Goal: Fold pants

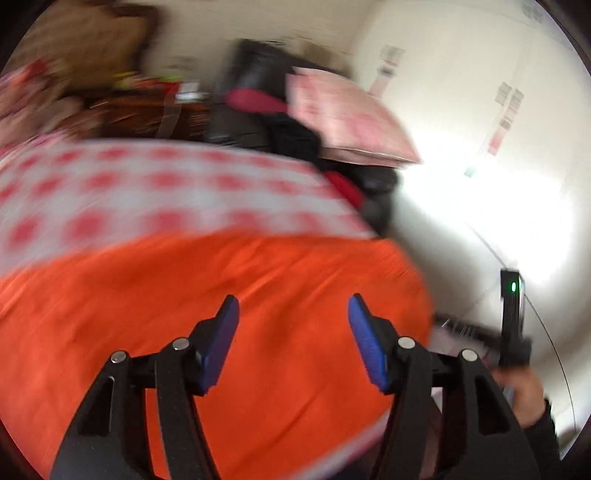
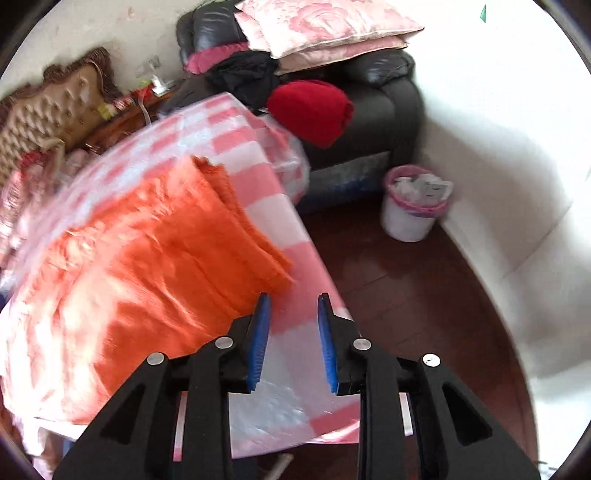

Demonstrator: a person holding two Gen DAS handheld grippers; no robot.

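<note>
Orange pants (image 1: 229,302) lie spread on a table with a pink-and-white checked cloth (image 1: 155,184). The left wrist view is blurred. My left gripper (image 1: 293,306) is open and empty above the pants. In the right wrist view the pants (image 2: 177,251) lie folded over, with layered edges toward the table's right side. My right gripper (image 2: 293,299) is open and empty above the checked cloth (image 2: 295,332), just right of the pants' near edge. The other handheld gripper (image 1: 513,317) shows at the right edge of the left wrist view.
A black leather armchair (image 2: 384,110) stands behind the table, with pink cushions (image 2: 325,26), dark clothes and a red garment (image 2: 314,110) on it. A white bin with a pink liner (image 2: 413,206) stands on the dark wood floor. A tufted headboard (image 2: 48,114) is at the left.
</note>
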